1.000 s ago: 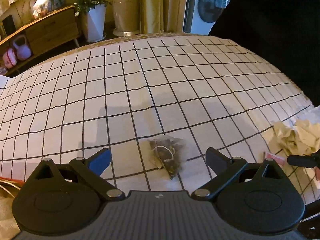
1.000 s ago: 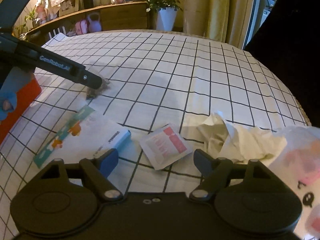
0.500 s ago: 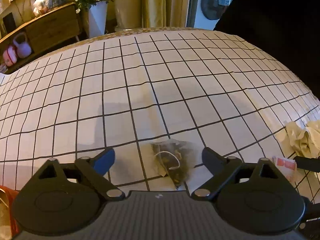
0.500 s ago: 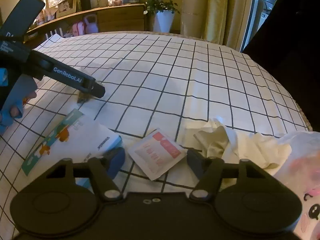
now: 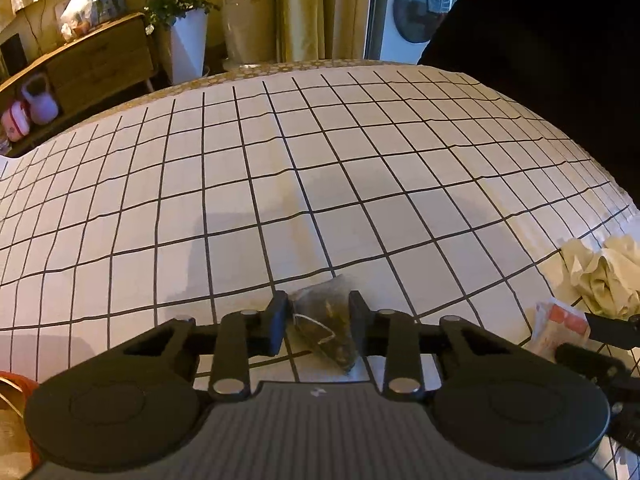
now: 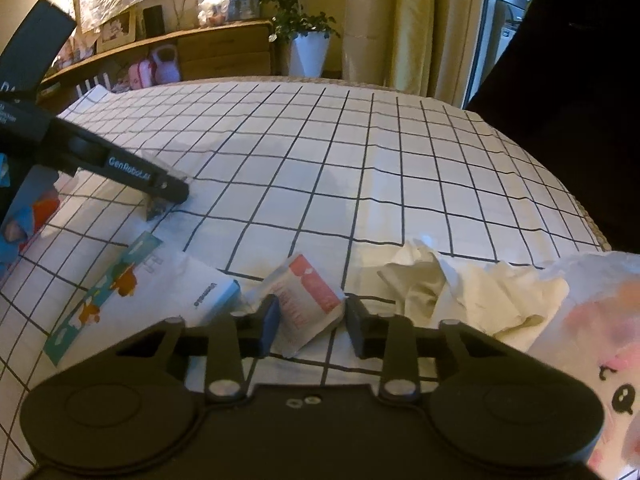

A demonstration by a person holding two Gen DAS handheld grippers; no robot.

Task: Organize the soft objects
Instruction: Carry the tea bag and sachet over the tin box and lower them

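On checked cloth (image 5: 360, 184) | left hand-held gripper (image 5: 318, 322) closing, pinching one teabag (image 5: 328, 320) | right hand-held gripper (image 6: 308, 322) closing, pinching one sachet (image 6: 306, 300)

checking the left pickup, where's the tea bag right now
In the left wrist view the tea bag lies on the checked tablecloth, low and centre, between the closing fingers of the left gripper.

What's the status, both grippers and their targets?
Left gripper closing around tea bag. Right gripper closing around sachet. Nothing blocking either.
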